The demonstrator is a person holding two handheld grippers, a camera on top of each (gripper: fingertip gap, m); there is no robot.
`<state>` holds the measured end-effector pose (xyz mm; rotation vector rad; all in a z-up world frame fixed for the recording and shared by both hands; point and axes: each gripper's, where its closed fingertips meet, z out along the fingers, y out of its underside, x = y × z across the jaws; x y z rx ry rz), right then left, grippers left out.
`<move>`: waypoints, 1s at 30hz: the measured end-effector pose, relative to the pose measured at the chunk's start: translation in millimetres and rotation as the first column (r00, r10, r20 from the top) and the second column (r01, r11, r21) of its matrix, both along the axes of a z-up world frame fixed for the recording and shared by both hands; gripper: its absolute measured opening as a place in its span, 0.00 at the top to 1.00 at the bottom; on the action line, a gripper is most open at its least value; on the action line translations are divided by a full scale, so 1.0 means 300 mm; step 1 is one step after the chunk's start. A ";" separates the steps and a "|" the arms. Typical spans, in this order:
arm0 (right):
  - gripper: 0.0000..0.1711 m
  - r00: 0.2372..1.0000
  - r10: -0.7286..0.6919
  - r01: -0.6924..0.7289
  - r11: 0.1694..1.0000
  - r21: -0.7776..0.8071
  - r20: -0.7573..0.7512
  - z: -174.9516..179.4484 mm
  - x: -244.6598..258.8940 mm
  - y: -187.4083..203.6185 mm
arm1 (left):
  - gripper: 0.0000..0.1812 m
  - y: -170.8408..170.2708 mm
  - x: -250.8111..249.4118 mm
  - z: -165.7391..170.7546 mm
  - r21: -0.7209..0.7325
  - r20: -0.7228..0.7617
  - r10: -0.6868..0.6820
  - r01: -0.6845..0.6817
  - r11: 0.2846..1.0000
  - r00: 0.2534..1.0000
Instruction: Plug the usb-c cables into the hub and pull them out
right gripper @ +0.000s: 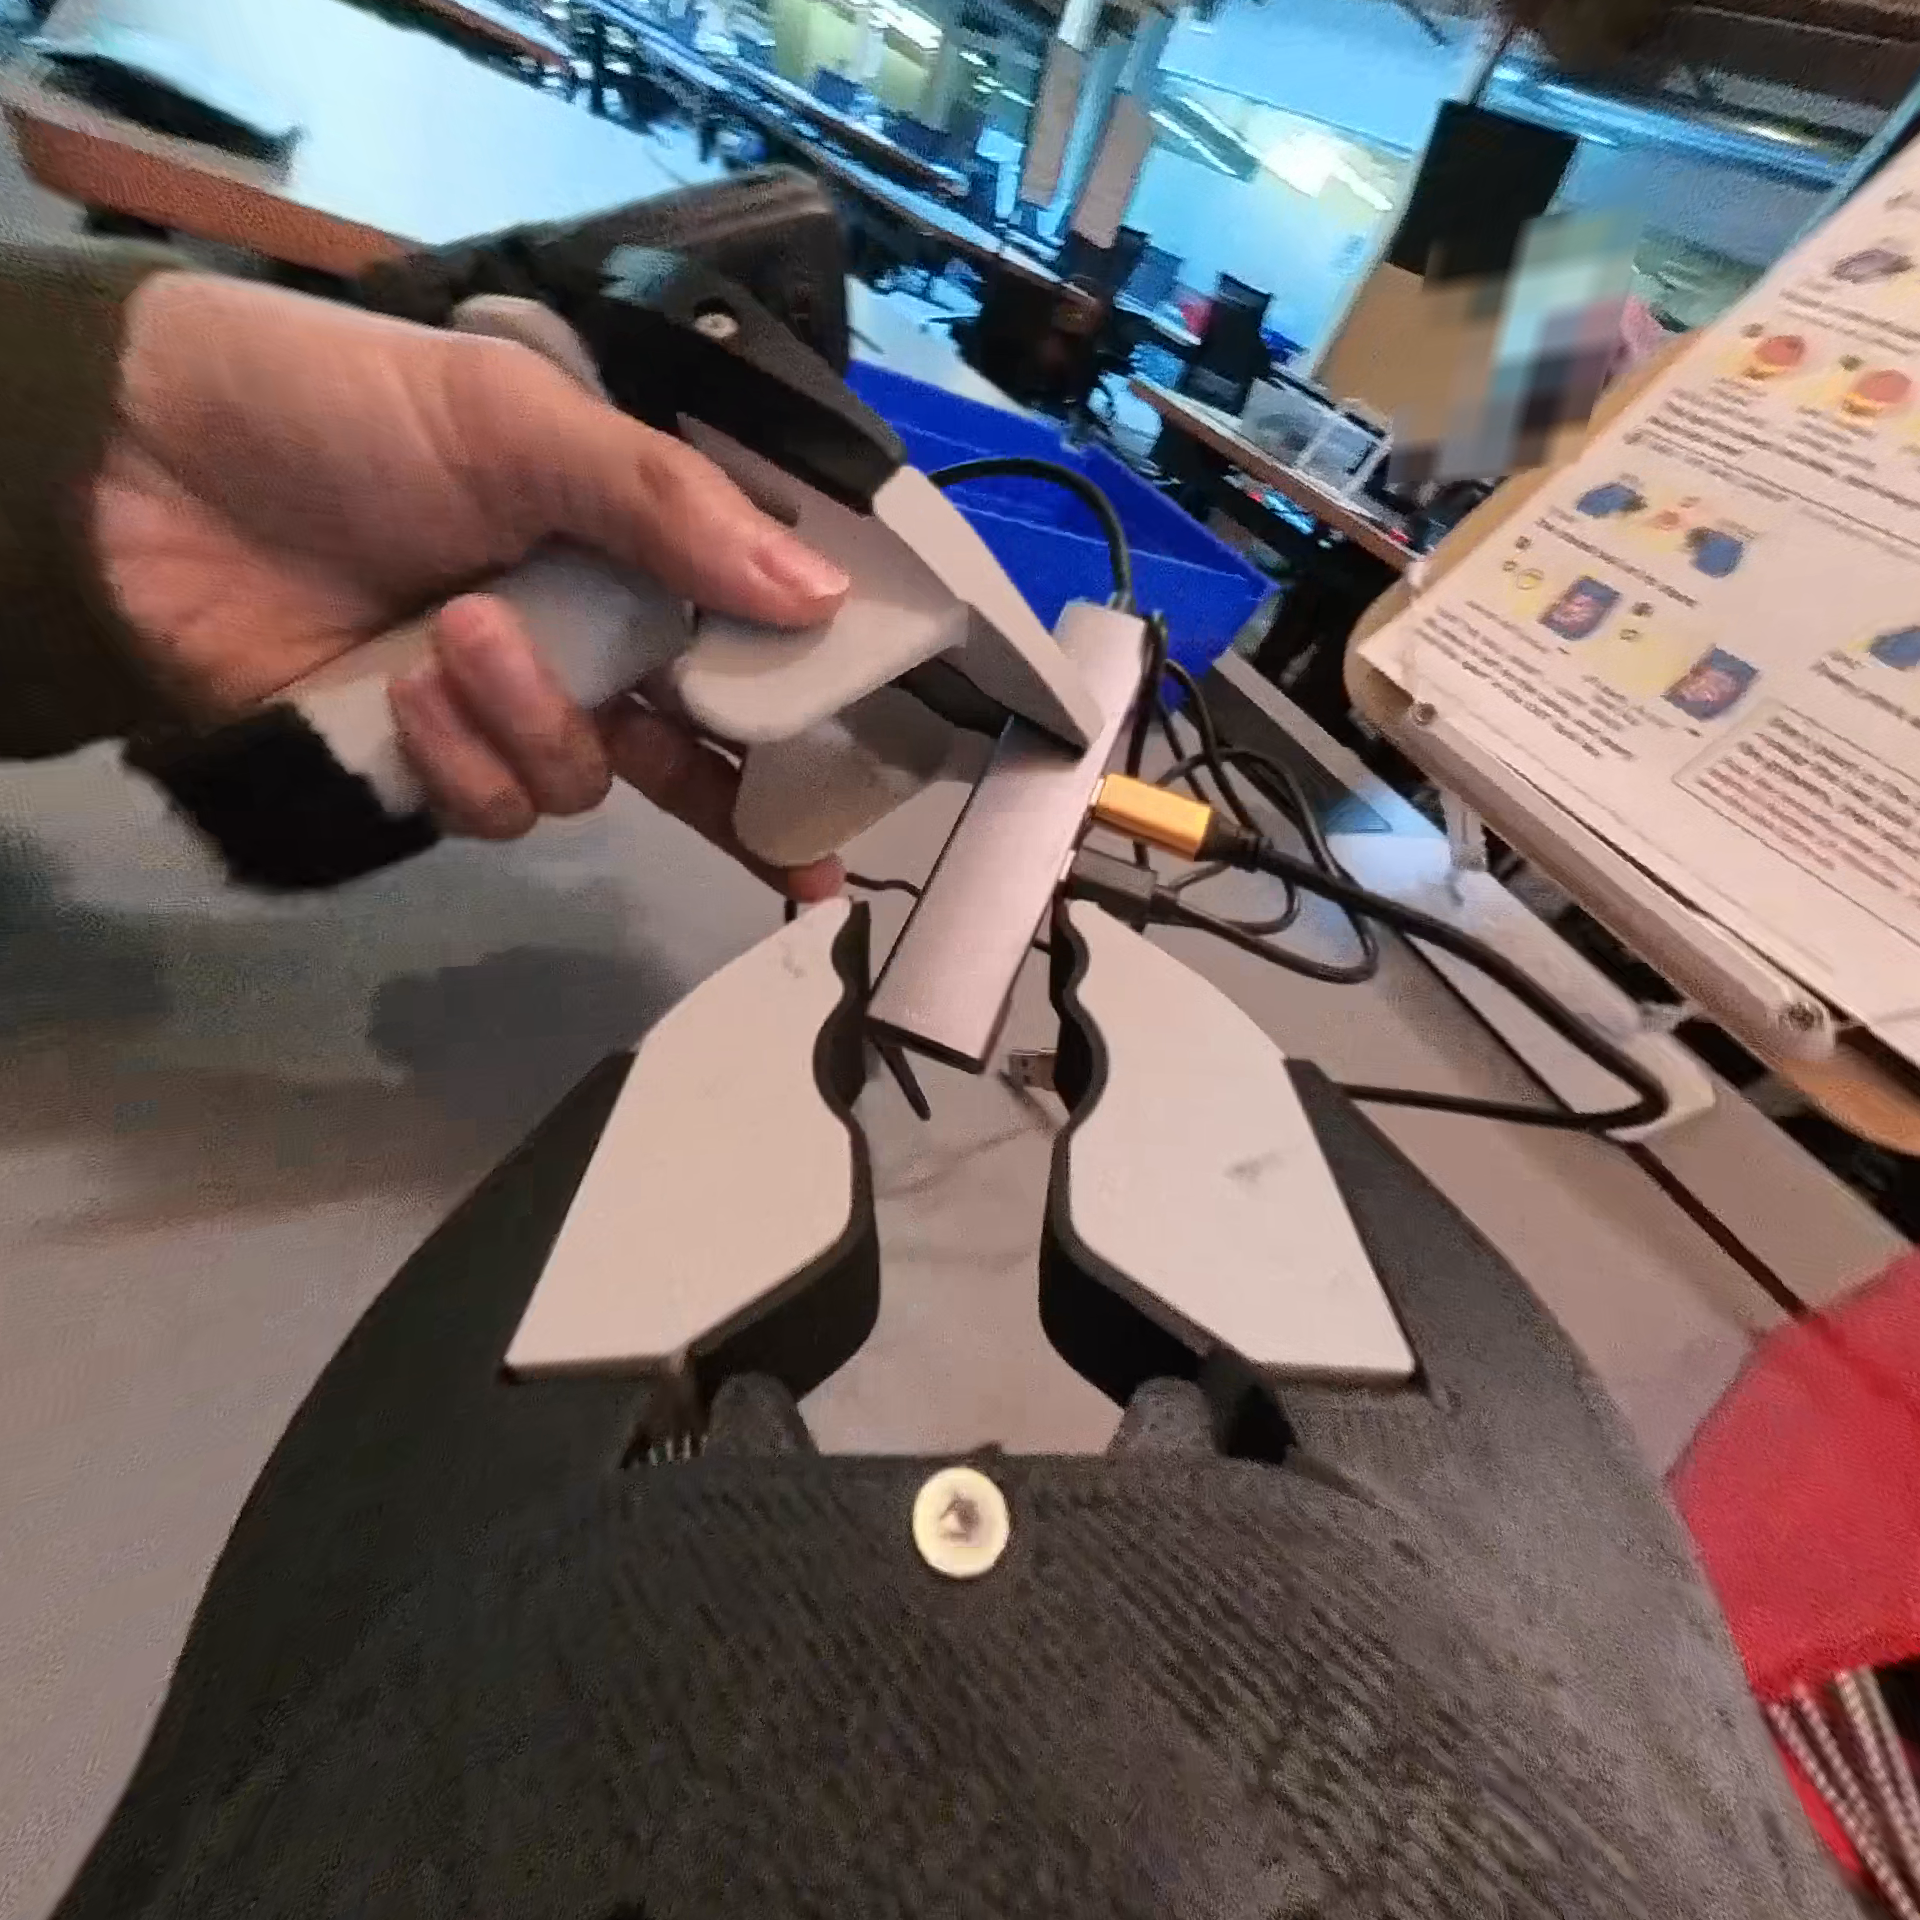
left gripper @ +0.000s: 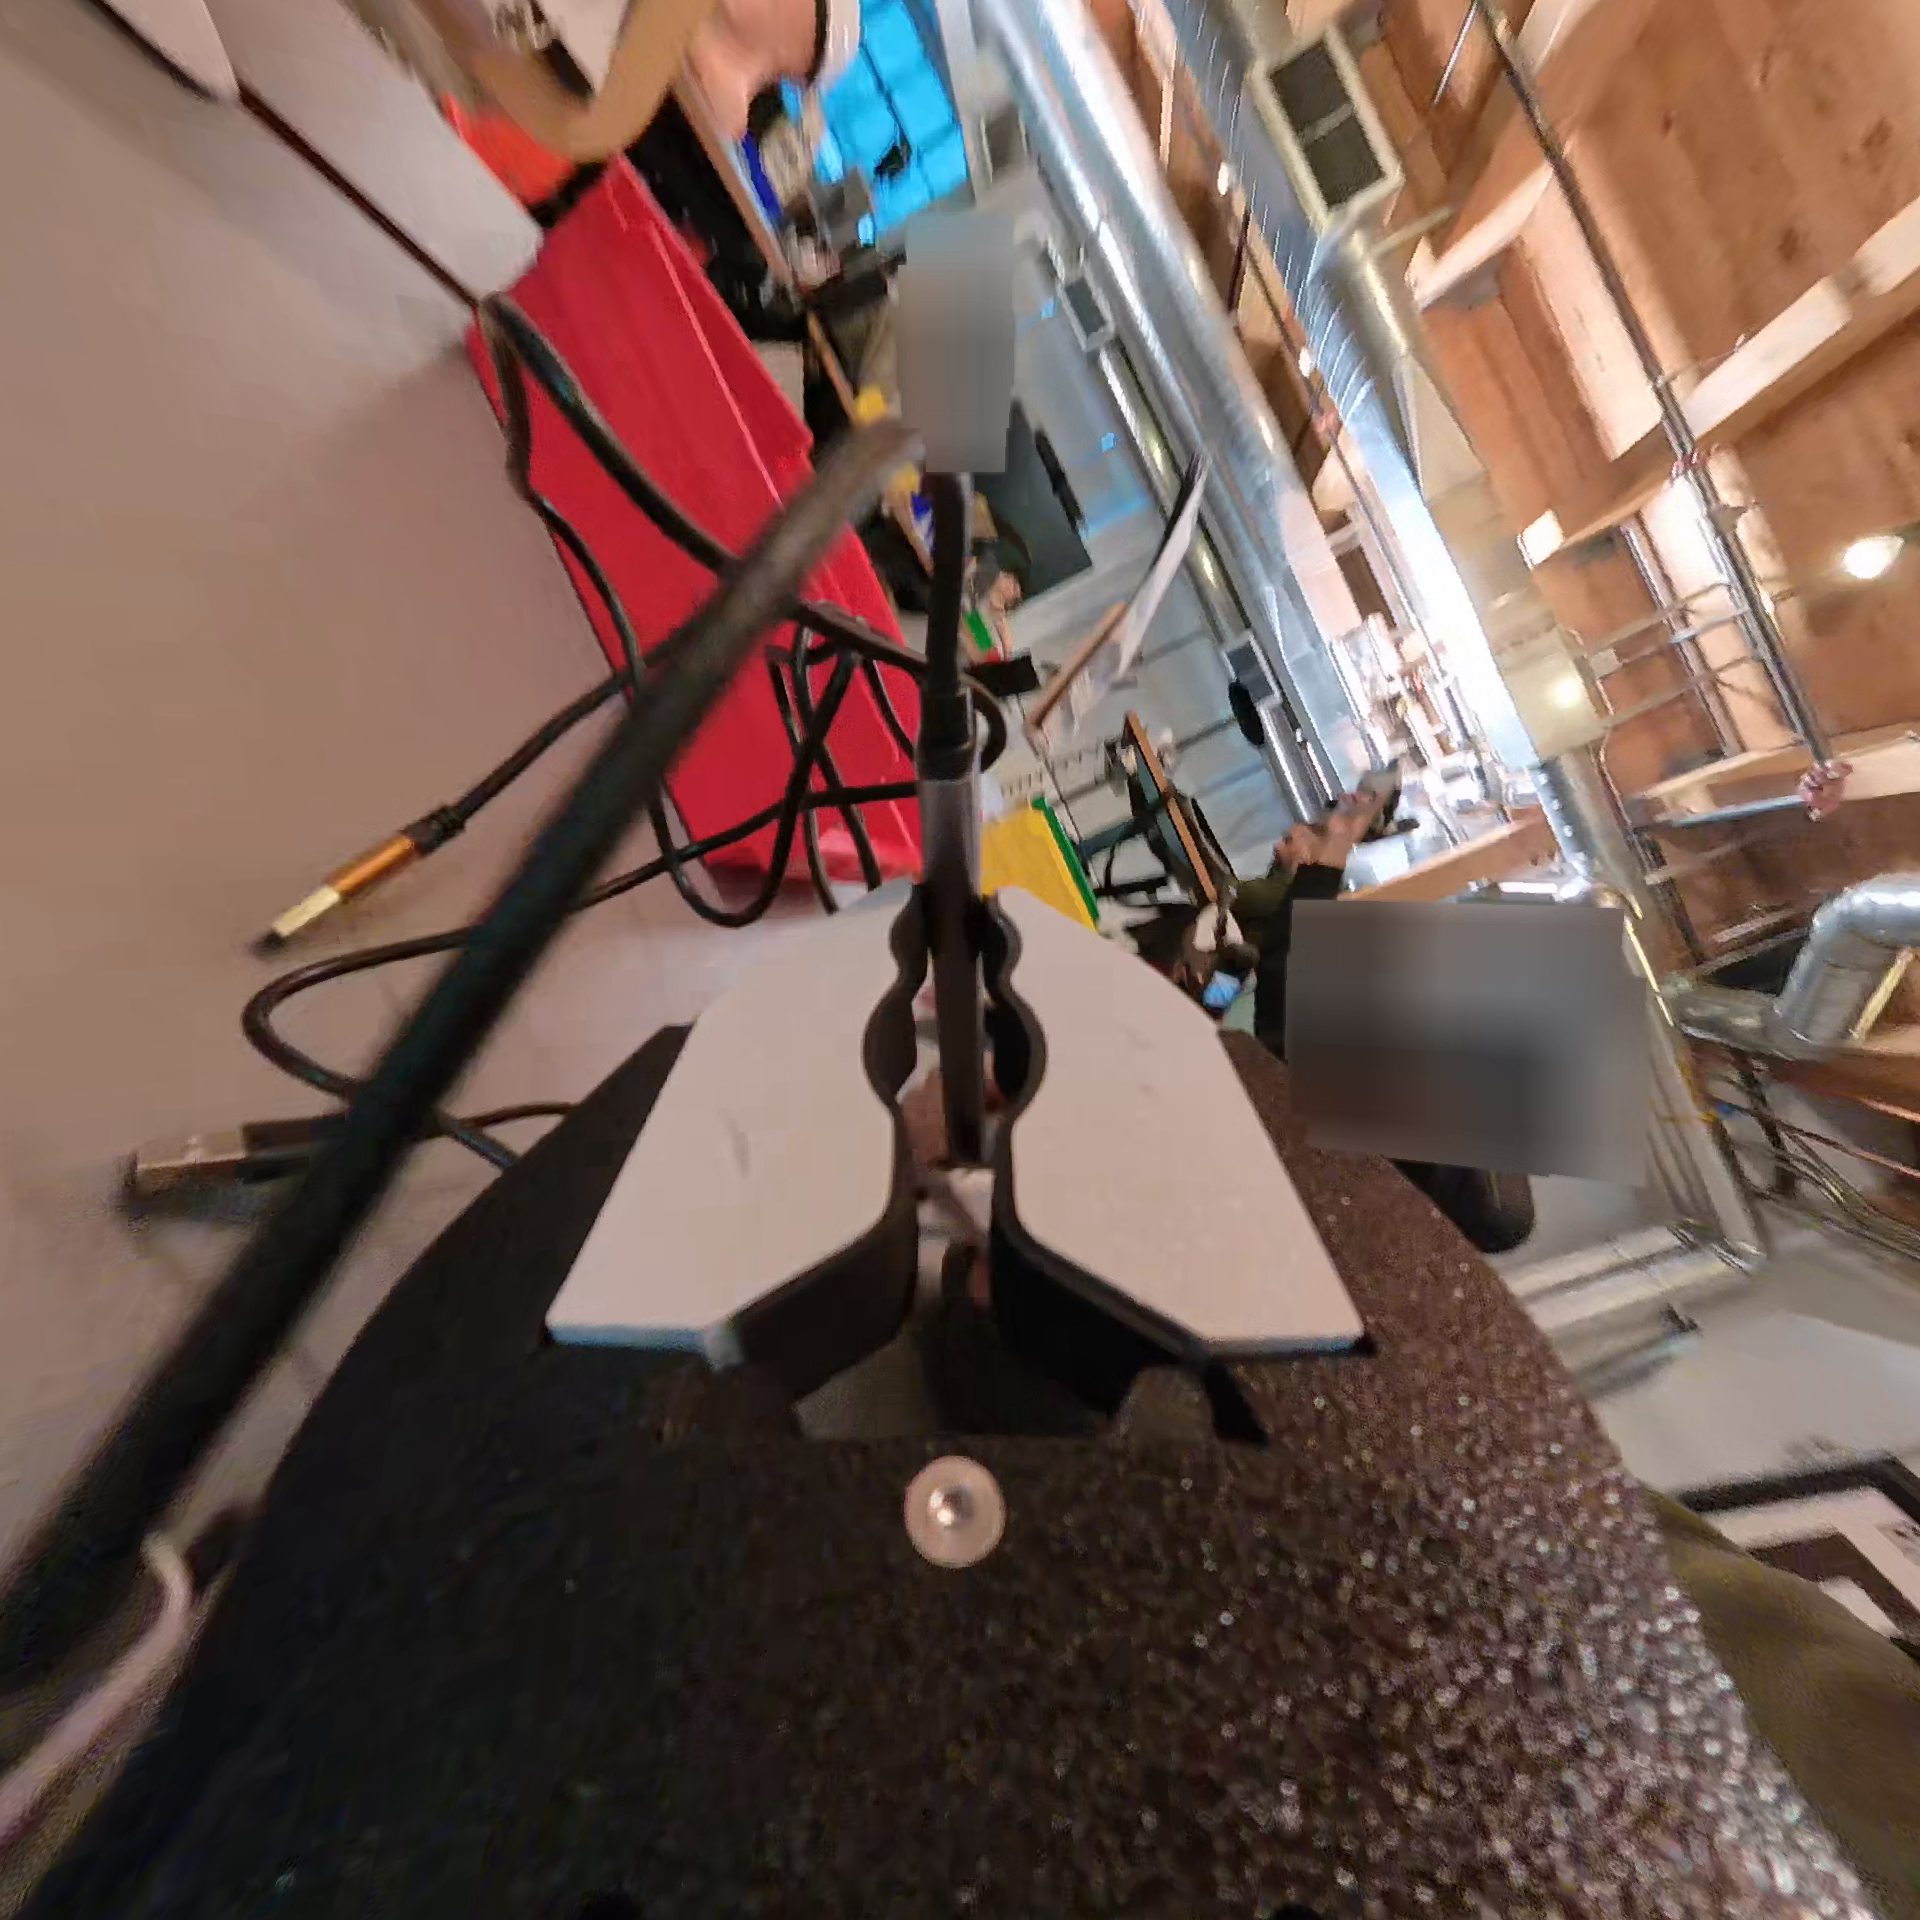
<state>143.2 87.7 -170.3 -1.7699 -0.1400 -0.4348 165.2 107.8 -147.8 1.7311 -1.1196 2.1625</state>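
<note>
One grey hub (right gripper: 997, 862) is showing, two plugs sitting in its side: one gold (right gripper: 1153, 816), one black (right gripper: 1117, 888). Two grippers (right gripper: 951, 977) (right gripper: 935, 665) are working, one hand (right gripper: 416, 582) showing.

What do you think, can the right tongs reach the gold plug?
Probably yes. The right tongs are open and the gold plug shows just ahead. But the hub, held by the left tongs, sits between their tips and hides the plug's front, so they must shift right.
</note>
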 end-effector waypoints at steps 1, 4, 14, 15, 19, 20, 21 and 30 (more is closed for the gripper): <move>0.81 0.999 0.032 -0.032 0.999 0.007 0.037 0.021 0.000 -0.017 | 0.95 0.010 -0.003 -0.009 0.017 -0.023 -0.042 0.043 0.999 0.999; 0.81 0.986 0.000 -0.008 0.999 0.049 0.168 0.095 0.040 -0.067 | 0.95 0.010 -0.034 -0.039 0.119 -0.068 -0.211 0.218 0.969 0.975; 0.82 0.921 0.217 -0.142 0.961 -0.239 0.323 -0.041 -0.053 -0.048 | 0.95 -0.075 -0.144 -0.069 0.155 -0.175 -0.592 0.615 0.773 0.787; 0.84 0.922 0.232 -0.160 0.957 -0.241 0.311 -0.047 -0.062 -0.045 | 0.95 -0.078 -0.146 -0.069 0.161 -0.178 -0.599 0.624 0.765 0.780; 0.84 0.932 0.222 -0.160 0.961 -0.225 0.286 -0.039 -0.059 -0.045 | 0.95 -0.079 -0.137 -0.061 0.170 -0.164 -0.599 0.621 0.765 0.783; 0.85 0.937 0.208 -0.151 0.966 -0.210 0.280 -0.031 -0.054 -0.044 | 0.94 -0.078 -0.130 -0.052 0.183 -0.141 -0.589 0.606 0.774 0.795; 0.85 0.947 0.190 -0.143 0.972 -0.189 0.260 -0.022 -0.048 -0.042 | 0.94 -0.074 -0.118 -0.046 0.209 -0.122 -0.568 0.580 0.787 0.814; 0.94 0.965 -0.170 0.181 0.983 -0.038 0.201 0.049 0.121 -0.080 | 0.76 0.013 -0.054 0.030 0.715 0.243 -0.103 -0.106 0.691 0.965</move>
